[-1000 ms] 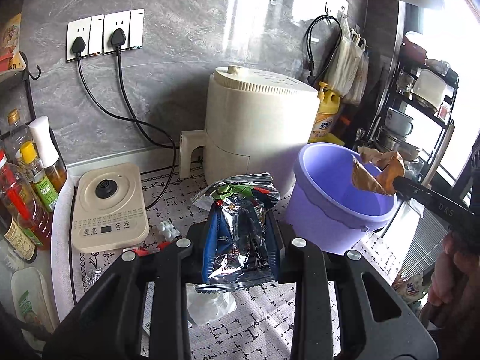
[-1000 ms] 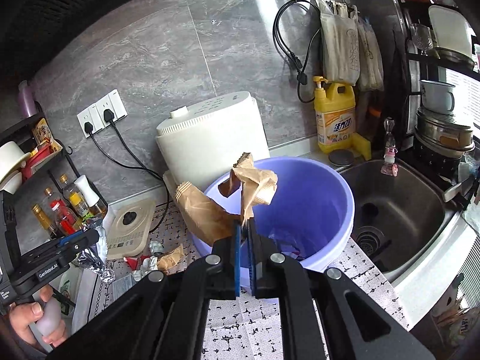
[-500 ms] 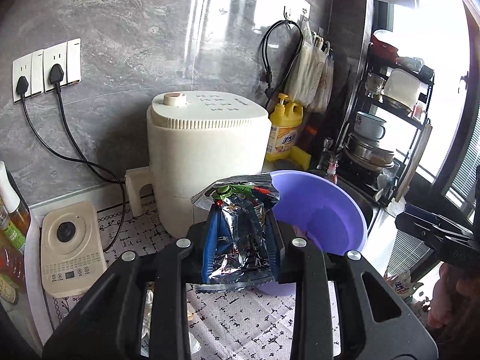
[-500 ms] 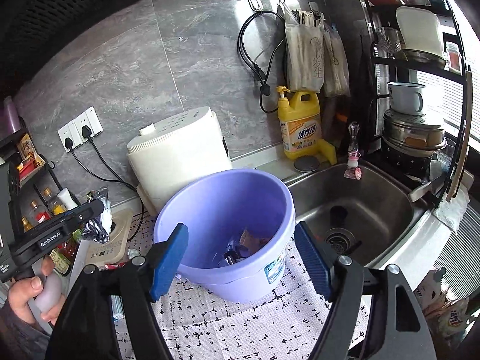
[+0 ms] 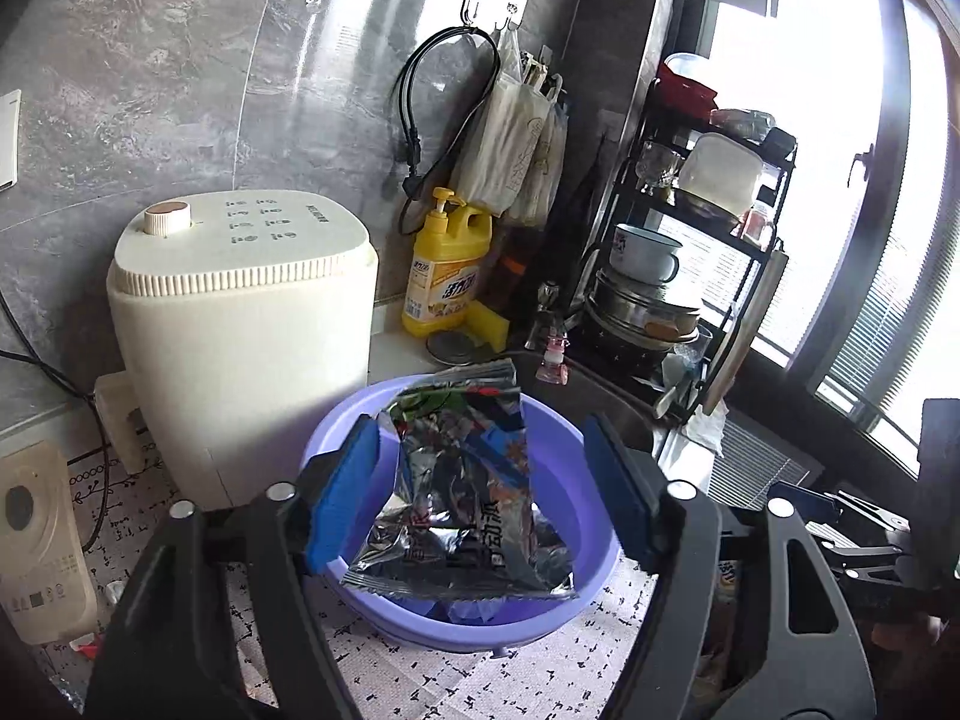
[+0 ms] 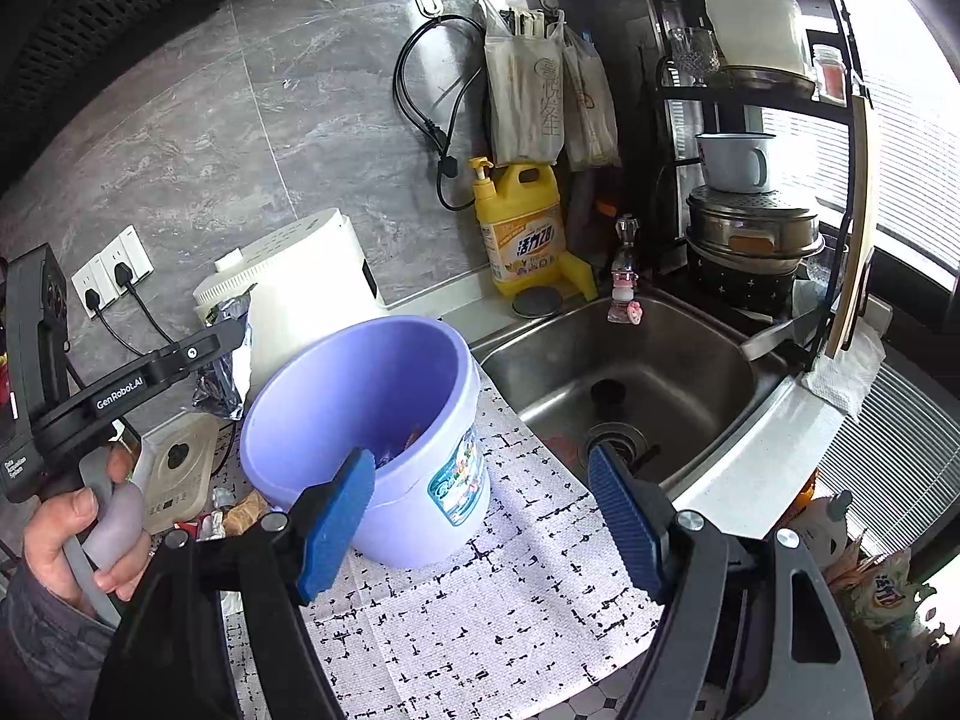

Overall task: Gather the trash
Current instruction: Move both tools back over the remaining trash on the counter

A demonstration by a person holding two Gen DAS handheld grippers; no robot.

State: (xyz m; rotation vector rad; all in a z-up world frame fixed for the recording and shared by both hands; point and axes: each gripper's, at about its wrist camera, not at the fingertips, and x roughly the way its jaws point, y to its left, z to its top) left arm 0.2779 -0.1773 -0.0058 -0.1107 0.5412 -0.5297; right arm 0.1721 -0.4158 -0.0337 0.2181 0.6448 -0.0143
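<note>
A silver foil snack bag [image 5: 462, 498] hangs loose over the mouth of the purple bucket [image 5: 591, 588]. It is between the jaws of my left gripper [image 5: 480, 450], which are opening; neither blue pad presses on it. In the right wrist view, the left gripper [image 6: 231, 339] reaches in from the left above the bucket [image 6: 384, 396], with the bag [image 6: 225, 354] at its tip. My right gripper [image 6: 480, 468] stands open and empty, in front of the bucket. Wrappers lie at the bucket's bottom.
A cream appliance [image 5: 240, 324] stands right behind the bucket. Further right are a yellow detergent bottle [image 5: 447, 276], a steel sink [image 6: 630, 372] and a black dish rack [image 5: 690, 240]. Scraps [image 6: 240, 510] lie on the patterned mat left of the bucket. A hand [image 6: 78, 534] holds the left gripper's handle.
My left gripper swung right to above the bucket and its jaws spread off the foil bag. My right gripper let the brown paper fall into the bucket, opened wide and pulled back.
</note>
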